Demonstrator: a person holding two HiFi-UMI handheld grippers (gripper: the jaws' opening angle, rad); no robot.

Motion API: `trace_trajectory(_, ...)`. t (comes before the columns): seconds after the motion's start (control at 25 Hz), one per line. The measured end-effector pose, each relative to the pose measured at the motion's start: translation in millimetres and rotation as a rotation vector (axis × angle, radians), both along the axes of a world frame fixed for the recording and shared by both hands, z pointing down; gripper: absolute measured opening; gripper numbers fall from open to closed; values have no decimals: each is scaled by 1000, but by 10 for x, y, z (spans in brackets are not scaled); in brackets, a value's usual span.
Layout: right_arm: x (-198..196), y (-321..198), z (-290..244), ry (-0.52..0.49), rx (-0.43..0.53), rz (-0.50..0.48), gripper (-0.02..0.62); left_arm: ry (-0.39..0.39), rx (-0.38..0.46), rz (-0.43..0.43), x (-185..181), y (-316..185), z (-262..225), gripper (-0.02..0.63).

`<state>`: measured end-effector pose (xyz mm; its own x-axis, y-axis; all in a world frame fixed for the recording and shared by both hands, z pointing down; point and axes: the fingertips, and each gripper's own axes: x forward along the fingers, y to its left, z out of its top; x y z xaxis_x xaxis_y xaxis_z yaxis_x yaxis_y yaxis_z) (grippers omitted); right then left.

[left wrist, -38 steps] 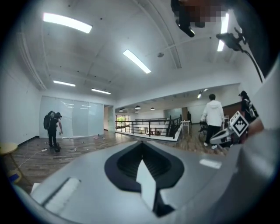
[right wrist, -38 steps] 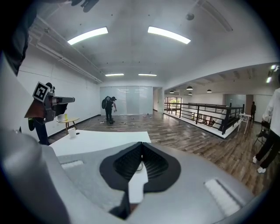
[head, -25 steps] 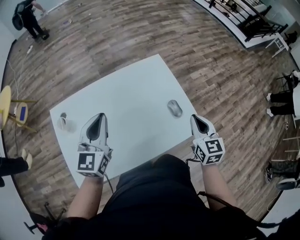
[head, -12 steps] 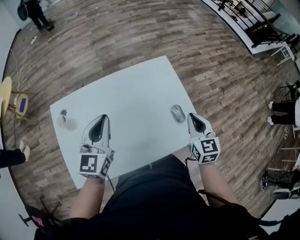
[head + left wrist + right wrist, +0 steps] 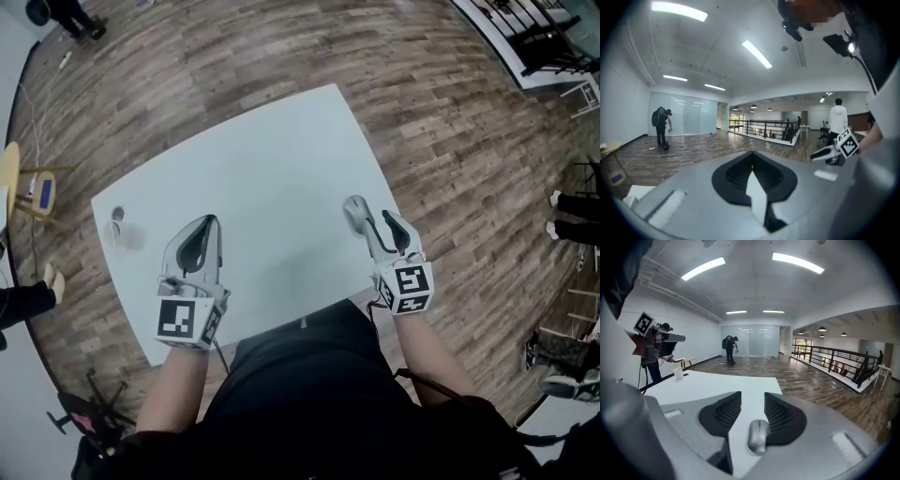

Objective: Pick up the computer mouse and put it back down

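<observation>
While the room was big and open-plan, its floor (image 5: 234, 66) was brown wood plank thruout, w/ long strip lights (image 5: 796, 262) on a white ceiling. There was a glass wall (image 5: 750, 341) at the far end and a black railing (image 5: 834, 363) along one side. A person in dark clothes (image 5: 730, 348) stood bent by that glass wall. Other people's legs (image 5: 23, 302) showed at the edges of the head view.

The tabletop (image 5: 253, 178) was plain white, rectangular, set at an angle to the planks and mostly bare. A yellow round side table (image 5: 7, 183) stood on the floor off its left side, well apart.

The left tongs (image 5: 751, 158) hung over the near-left part of the tabletop, pads shut tight together w/ nothing btwn them. The right tongs (image 5: 752, 397) pointed slightly down at the tabletop's right edge. Their jaws had just been opening and stood partway apart.

The computer mouse (image 5: 758, 436) lay on the tabletop low in that gap, toward the right-hand pad. The left-hand pad was clear of it; contact on the right couldn't be told. It was grey, scroll wheel end facing away, close to the tabletop's right edge. A small white cup (image 5: 114, 227) sat near the far-left corner, well apart from both tongs.
</observation>
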<state>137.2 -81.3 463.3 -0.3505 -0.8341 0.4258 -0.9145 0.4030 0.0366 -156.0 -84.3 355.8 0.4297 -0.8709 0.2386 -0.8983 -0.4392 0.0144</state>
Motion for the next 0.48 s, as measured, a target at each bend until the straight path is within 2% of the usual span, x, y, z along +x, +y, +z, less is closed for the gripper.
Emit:
trace_trajectory(0.08,6,-12,77,-11,-10,1,169,-4,-24,-11,5,-35,55,2)
trace_trajectory(0.2,35,-67,185,-24,-30,3,196,-10,-14,0,63,-90,82,2)
trace_trajectory(0.48,76,-133,378,-7,-61,5,216,-31,-38,23,156,-159,205,2)
